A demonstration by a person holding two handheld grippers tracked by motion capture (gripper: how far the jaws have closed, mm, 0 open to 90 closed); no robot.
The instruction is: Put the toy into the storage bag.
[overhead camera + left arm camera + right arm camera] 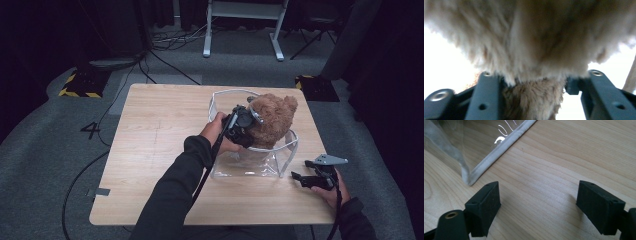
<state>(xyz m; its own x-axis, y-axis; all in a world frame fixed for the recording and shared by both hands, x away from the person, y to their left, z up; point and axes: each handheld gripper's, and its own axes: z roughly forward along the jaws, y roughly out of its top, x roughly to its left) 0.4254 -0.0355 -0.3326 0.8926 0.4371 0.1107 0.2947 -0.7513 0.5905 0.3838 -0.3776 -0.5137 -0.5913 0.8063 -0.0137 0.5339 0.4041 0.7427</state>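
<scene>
The fluffy brown teddy bear (272, 120) sits inside the clear plastic bag with white trim (250, 167) at the light wooden table (150, 145)'s two o'clock, fur between the left gripper (248, 116)'s part-open jaws, while the right gripper (300, 180) rests wide open and empty at five o'clock.

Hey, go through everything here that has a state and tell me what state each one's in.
Teddy bear: upright, partly inside the bag, fur between the left jaws.
Clear plastic bag: mouth open, standing on the table.
Left gripper: partly open around the bear's fur, firm grip unclear.
Right gripper: open, empty, over bare table.
</scene>
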